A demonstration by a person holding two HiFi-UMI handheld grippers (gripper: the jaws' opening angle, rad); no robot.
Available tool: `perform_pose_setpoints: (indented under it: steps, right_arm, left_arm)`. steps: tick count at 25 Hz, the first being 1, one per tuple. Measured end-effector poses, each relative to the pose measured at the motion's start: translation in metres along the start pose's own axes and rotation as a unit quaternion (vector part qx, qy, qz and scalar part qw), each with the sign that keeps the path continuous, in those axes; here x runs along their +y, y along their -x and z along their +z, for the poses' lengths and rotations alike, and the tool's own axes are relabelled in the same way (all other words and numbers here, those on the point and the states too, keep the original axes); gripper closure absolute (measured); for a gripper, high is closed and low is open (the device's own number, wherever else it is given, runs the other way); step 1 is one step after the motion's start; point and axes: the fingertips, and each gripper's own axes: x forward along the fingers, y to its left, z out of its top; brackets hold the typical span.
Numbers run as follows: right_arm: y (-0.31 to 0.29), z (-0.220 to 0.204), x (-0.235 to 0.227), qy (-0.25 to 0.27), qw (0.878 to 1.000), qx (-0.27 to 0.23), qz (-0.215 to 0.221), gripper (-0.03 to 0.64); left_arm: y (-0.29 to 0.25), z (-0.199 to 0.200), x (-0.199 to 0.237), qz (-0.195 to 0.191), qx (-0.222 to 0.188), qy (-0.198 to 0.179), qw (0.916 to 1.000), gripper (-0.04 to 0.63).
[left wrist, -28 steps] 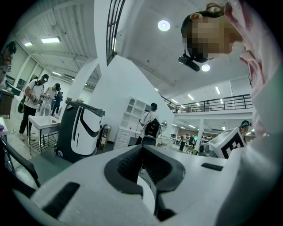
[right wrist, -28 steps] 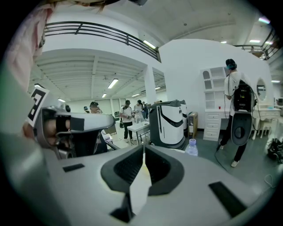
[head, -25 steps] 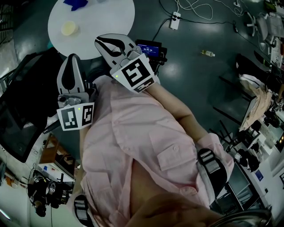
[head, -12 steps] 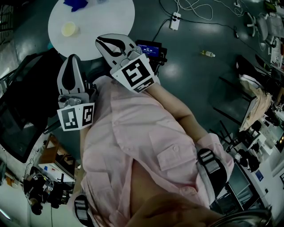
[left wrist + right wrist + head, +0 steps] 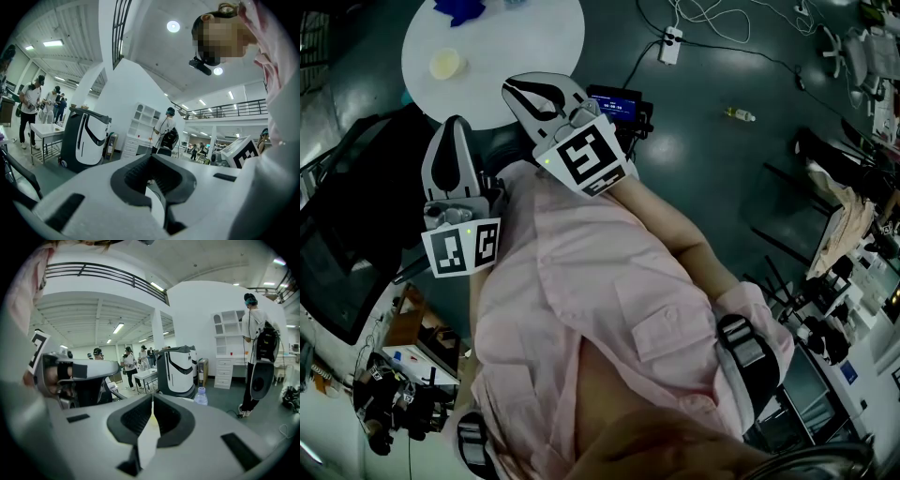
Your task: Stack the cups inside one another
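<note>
Cups are in neither tongs. Nearest, against the person's pink shirt (image 5: 609,309), the left tongs (image 5: 454,122) and, at their 1 o'clock, the right tongs (image 5: 510,84) are both closed and empty. Farther off at 11 o'clock, a pale yellow cup (image 5: 445,62) stands on the round white desk (image 5: 525,47), with a blue thing (image 5: 461,8) beyond it.

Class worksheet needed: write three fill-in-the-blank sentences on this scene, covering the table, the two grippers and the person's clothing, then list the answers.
1. The round table bearing the pale yellow cup is ____ in colour.
2. The left gripper and the right gripper are both empty, with their jaws ____.
3. The person's buttoned shirt is pale ____.

Missing words: white; shut; pink.
</note>
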Motion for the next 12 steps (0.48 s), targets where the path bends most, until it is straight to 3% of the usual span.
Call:
perform_pose_setpoints:
  steps: [12]
  right_arm:
    - [0.0, 0.0003, -0.0035, 0.001, 1.0, 0.0, 0.005, 0.581]
  left_arm:
    - [-0.0035, 0.0009, -0.0022, 0.004, 0.0, -0.003, 1.0, 0.579]
